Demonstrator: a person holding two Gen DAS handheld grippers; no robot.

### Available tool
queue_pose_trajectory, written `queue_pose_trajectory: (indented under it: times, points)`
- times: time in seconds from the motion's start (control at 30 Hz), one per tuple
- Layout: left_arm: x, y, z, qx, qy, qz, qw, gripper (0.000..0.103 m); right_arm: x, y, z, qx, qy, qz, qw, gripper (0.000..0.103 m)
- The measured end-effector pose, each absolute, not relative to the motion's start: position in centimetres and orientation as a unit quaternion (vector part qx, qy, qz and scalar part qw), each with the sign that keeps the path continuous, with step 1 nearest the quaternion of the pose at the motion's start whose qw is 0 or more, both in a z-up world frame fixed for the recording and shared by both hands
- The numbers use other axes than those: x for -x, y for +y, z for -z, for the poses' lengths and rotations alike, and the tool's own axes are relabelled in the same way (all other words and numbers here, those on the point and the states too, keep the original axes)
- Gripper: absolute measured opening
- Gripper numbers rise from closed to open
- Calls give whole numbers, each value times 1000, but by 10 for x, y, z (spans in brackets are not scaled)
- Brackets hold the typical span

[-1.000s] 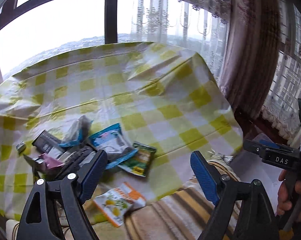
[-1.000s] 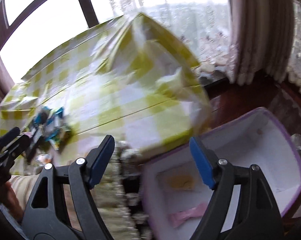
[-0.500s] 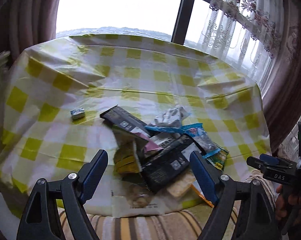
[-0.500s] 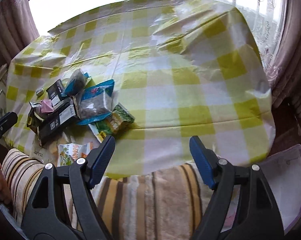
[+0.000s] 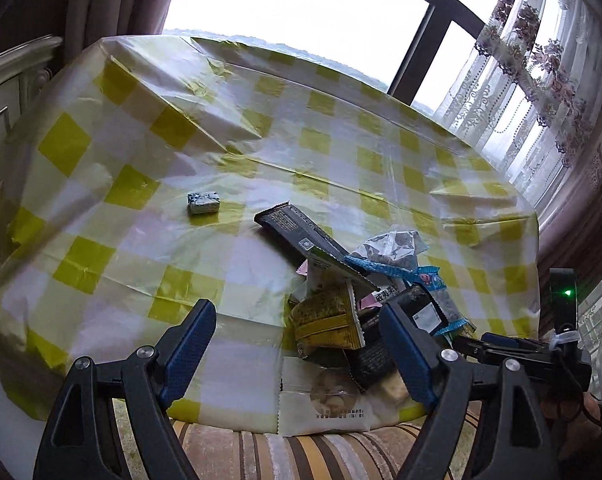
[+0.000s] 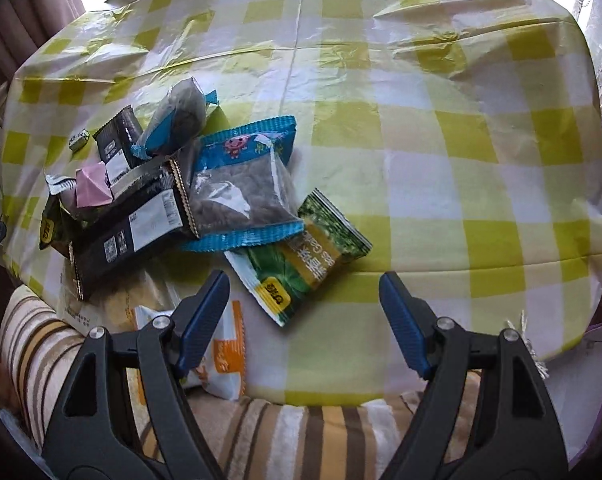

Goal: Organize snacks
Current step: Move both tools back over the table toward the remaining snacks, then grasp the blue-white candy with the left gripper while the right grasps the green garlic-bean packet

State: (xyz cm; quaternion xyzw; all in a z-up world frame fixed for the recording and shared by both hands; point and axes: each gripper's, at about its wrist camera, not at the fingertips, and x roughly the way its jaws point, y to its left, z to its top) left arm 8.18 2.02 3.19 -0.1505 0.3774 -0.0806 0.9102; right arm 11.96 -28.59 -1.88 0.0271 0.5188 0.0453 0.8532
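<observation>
A tabletop point(image 5: 341, 168) fills both views, covered by a creased, glossy plastic cloth point(image 6: 441, 128) in yellow and white checks that hangs over the near edge. Below that edge lies a striped fabric point(image 6: 301, 432) in brown, cream and orange. Behind the tabletop stands a large window point(image 5: 301, 12) with a dark frame, very bright; lace curtains point(image 5: 541, 92) hang to its right and a heavier dark curtain point(image 5: 113, 4) to its left, beside pale cabinet fronts point(image 5: 5, 92).

The snacks point(image 6: 173, 200) lie in a loose heap near the front edge — black packets, a clear blue-trimmed bag of dark pieces, a green and yellow packet point(image 6: 301, 256), a small pink wrapper, and an orange and white packet point(image 6: 225, 356) hanging over the edge. One small wrapped sweet point(image 5: 203, 202) sits apart from the heap, toward the cabinet side.

The left gripper point(image 5: 301, 352) hovers over the near edge with its fingers spread wide and nothing between them — the heap lies just behind its right finger. The right gripper point(image 6: 305, 324) hangs likewise, fingers wide apart and empty, the green packet just beyond them.
</observation>
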Motion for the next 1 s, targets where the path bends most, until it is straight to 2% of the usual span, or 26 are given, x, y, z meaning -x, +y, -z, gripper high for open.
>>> queue_pose_trajectory:
  times: [0.23,0.57,0.9,0.93,1.0]
  points:
    - [-81,23,-31,158,375,80,910,84,-135,-279,34,-6,546,-18,838,80]
    - [-96,28,-26,164,386,86,904,84,-124,-331,28,-64,531,64,843,79]
    - [-176,74,-2,223,406,27,886,84,-129,-336,17,-114,491,67,861,80]
    - [-185,77,1,216,405,13,888,83,-130,-335,18,-116,489,67,862,80]
    - [-203,80,6,199,412,-1,889,73,-133,-335,21,-118,491,66,861,80]
